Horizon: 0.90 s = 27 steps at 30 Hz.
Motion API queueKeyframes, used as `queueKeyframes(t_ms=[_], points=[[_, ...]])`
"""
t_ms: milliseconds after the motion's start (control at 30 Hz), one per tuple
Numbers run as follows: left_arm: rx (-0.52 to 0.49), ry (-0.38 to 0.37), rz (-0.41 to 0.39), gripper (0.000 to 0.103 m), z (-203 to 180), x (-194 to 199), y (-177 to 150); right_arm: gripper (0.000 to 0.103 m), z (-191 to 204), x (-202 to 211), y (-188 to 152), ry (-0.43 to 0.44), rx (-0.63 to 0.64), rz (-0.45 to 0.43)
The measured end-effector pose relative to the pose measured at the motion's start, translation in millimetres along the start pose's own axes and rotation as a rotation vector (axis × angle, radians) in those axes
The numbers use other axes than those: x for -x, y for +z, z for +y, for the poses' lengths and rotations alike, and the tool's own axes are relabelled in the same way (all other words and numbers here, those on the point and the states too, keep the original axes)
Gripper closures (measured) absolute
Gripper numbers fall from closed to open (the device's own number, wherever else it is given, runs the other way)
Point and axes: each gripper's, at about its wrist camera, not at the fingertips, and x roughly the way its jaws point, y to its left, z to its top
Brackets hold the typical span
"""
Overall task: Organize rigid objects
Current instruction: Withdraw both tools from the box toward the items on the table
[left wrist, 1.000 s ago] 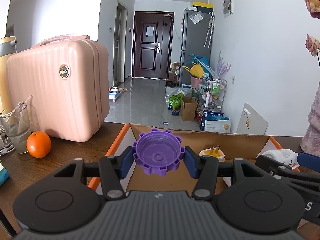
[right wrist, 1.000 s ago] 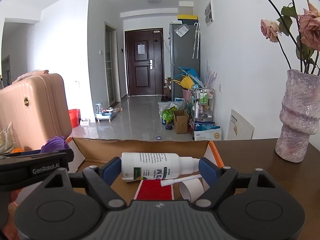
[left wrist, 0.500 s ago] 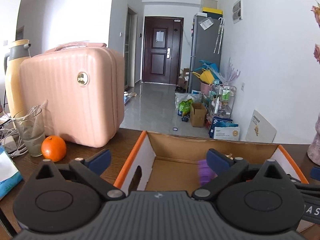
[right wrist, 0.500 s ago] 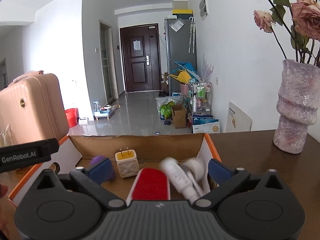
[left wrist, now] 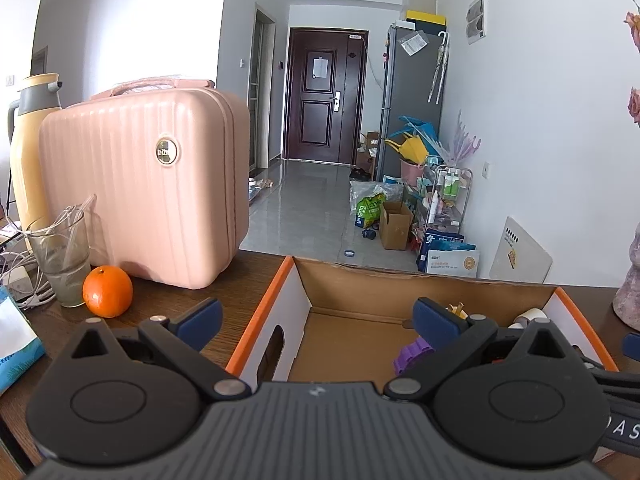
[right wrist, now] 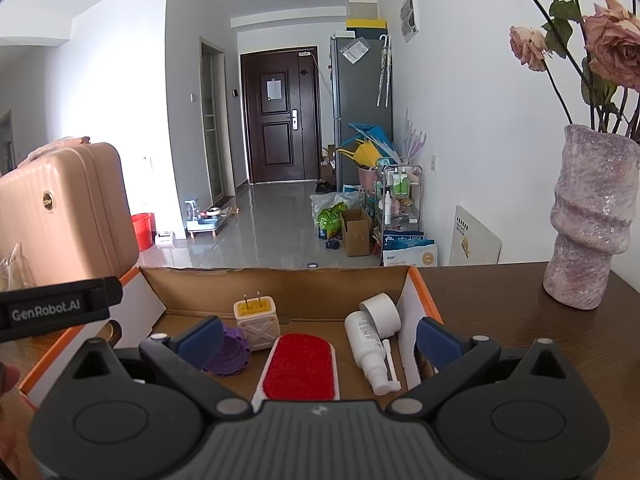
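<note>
An open cardboard box (right wrist: pixel 424 292) with an orange rim sits on the dark table; it also shows in the left wrist view (left wrist: pixel 276 280). Inside lie a purple toothed cap (right wrist: pixel 230 354), a white and yellow plug adapter (right wrist: pixel 256 322), a red lint brush (right wrist: pixel 300 366), a white spray bottle (right wrist: pixel 366 340) and a white tape roll (right wrist: pixel 380 312). The purple cap (left wrist: pixel 410 354) shows behind my left gripper's right finger. My left gripper (left wrist: pixel 318 318) is open and empty over the box's left wall. My right gripper (right wrist: pixel 320 334) is open and empty above the box.
A pink suitcase (left wrist: pixel 148 184), an orange (left wrist: pixel 107 296), a glass (left wrist: pixel 62 256) and a yellow thermos (left wrist: pixel 30 152) stand left of the box. A pink vase (right wrist: pixel 592 220) with roses stands on the right. The left gripper's body (right wrist: pixel 56 310) shows in the right wrist view.
Both grippers opened. The purple cap dropped from my left gripper into the box, and the white spray bottle dropped from my right gripper beside the red brush. Both grippers pulled back slightly.
</note>
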Motion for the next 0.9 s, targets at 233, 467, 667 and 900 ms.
queueKeyframes(t_ms=[233, 467, 667, 900], points=[[-0.003, -0.013, -0.003, 0.0, -1.1, 12.2, -0.9, 0.0, 3.1, 21.1, -1.1, 0.004, 0.015, -0.036], [-0.016, -0.031, -0.028, 0.0, -2.3, 33.1, -7.3, 0.0, 4.0, 45.3, -5.2, 0.008, 0.043, -0.071], [-0.039, -0.053, -0.032, 0.0, -0.7, 51.6, -17.4, 0.0, 6.4, 69.2, -15.5, 0.012, 0.071, -0.091], [-0.053, -0.076, -0.031, 0.0, 7.1, 71.2, -31.7, 0.0, 5.1, 95.8, -30.5, 0.01, 0.09, -0.108]])
